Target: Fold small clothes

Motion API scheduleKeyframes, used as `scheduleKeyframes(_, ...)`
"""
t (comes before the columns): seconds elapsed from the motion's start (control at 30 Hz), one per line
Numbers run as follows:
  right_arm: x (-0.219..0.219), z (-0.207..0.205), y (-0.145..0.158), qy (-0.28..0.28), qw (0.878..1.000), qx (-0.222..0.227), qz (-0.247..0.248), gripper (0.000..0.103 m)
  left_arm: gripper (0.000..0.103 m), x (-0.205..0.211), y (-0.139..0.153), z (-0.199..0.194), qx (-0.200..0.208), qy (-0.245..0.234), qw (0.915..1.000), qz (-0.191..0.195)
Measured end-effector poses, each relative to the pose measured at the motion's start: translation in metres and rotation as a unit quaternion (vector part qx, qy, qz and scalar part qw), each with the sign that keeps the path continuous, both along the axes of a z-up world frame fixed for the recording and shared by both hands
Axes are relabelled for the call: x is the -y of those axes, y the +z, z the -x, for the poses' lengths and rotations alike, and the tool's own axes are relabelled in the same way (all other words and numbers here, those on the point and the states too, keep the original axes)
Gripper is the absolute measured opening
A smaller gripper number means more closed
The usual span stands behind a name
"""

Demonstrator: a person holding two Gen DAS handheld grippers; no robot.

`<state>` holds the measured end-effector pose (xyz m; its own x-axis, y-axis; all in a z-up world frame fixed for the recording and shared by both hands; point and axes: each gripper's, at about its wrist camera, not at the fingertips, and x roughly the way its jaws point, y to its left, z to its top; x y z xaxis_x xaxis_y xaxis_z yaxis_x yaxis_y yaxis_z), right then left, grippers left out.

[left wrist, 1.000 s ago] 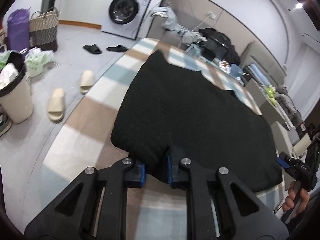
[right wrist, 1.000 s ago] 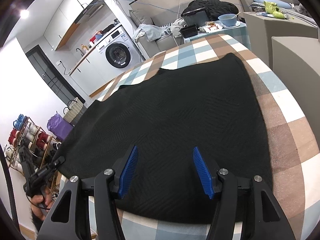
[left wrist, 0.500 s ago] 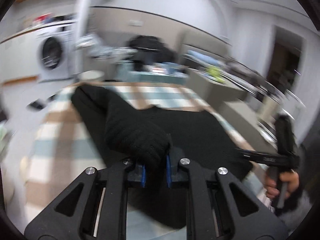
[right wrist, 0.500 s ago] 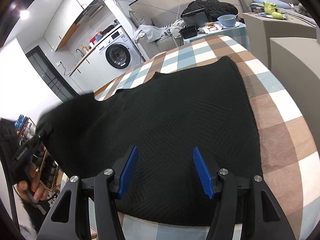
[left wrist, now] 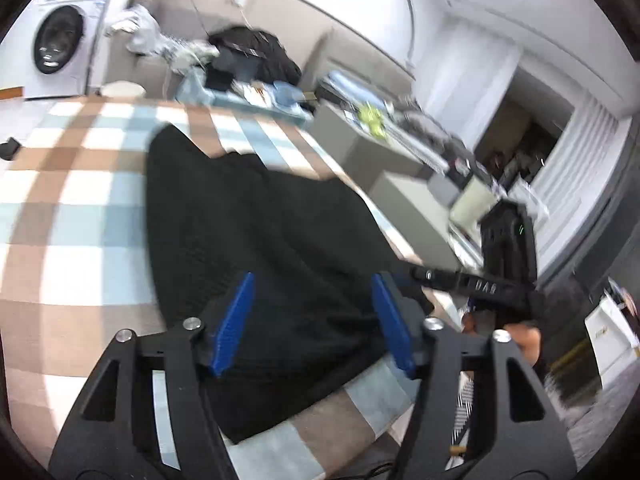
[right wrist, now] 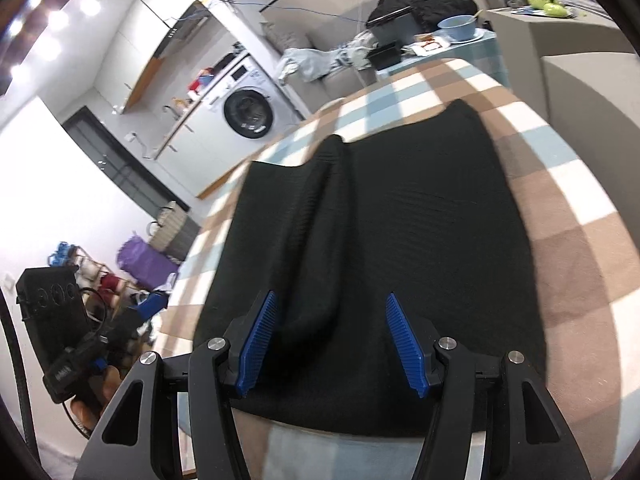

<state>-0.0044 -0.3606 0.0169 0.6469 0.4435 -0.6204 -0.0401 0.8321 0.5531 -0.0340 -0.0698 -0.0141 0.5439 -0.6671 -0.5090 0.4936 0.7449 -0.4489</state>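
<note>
Black knitted garment [left wrist: 256, 232] is spread, partly folded, at the checked bench's [left wrist: 76, 184] near edge. Left tongs [left wrist: 312, 320] and right tongs [right wrist: 332, 340] are held wide open above it, gripping nothing.

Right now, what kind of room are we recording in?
Most likely a lived-in home, open laundry and living area: a white front-loading washing machine under a counter, a pile of loose clothes on a beige sofa, and a checked tablecloth under the black knitted garment.
</note>
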Motion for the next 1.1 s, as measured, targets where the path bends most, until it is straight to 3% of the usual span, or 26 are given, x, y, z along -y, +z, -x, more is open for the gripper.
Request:
scheduleKeyframes(0.1, -0.006, -0.010, -0.004, 0.015, 1.000, -0.015, -0.016, 0.059, 0.063, -0.020, 0.002, -0.001, 0.017, 0.037, 0.9987, -0.031)
scheduleKeyframes(0.23, -0.014, -0.028, -0.023, 0.020, 0.998, -0.055, -0.020, 0.058, 0.063, -0.047, -0.011, -0.011, -0.003, 0.074, 0.9954, -0.061)
scheduleKeyframes(0.3, -0.018, -0.035, -0.032, 0.024, 0.997, -0.072, -0.022, 0.039, 0.063, -0.056, -0.018, -0.015, -0.005, 0.096, 0.9921, -0.081)
scheduleKeyframes(0.37, -0.029, -0.039, -0.034, 0.038, 0.997, -0.074, 0.000, 0.007, 0.063, -0.054, -0.026, -0.019, -0.013, 0.107, 0.9905, -0.085)
scheduleKeyframes(0.4, -0.032, -0.039, -0.032, 0.042, 0.997, -0.070, 0.008, 0.006, 0.063, -0.057, -0.029, -0.020, -0.017, 0.109, 0.9903, -0.084)
scheduleKeyframes(0.57, -0.028, -0.007, 0.013, 0.061, 0.997, 0.016, -0.055, 0.005, 0.063, -0.058, -0.037, -0.023, -0.021, 0.114, 0.9893, -0.089)
scheduleKeyframes(0.63, -0.018, 0.001, 0.008, 0.043, 0.997, -0.003, -0.063, 0.005, 0.063, -0.057, -0.040, -0.024, -0.026, 0.109, 0.9895, -0.091)
scheduleKeyframes(0.73, -0.013, 0.000, -0.022, 0.006, 0.995, -0.081, 0.050, 0.005, 0.063, -0.044, -0.049, -0.027, -0.040, 0.087, 0.9909, -0.094)
scheduleKeyframes(0.77, -0.011, -0.002, -0.029, 0.002, 0.993, -0.102, 0.059, 0.006, 0.063, -0.040, -0.052, -0.028, -0.045, 0.077, 0.9915, -0.095)
scheduleKeyframes(0.83, -0.007, -0.001, -0.028, 0.002, 0.994, -0.098, 0.048, 0.009, 0.063, -0.029, -0.059, -0.028, -0.050, 0.056, 0.9914, -0.107)
scheduleKeyframes(0.97, -0.003, -0.004, 0.001, 0.004, 0.999, -0.039, 0.037, 0.014, 0.063, -0.006, -0.072, -0.025, -0.061, 0.011, 0.9905, -0.123)
scheduleKeyframes(1.1, -0.013, -0.035, 0.005, 0.031, 0.999, -0.034, 0.005, 0.027, 0.063, 0.008, -0.084, -0.021, -0.073, -0.013, 0.9872, -0.141)
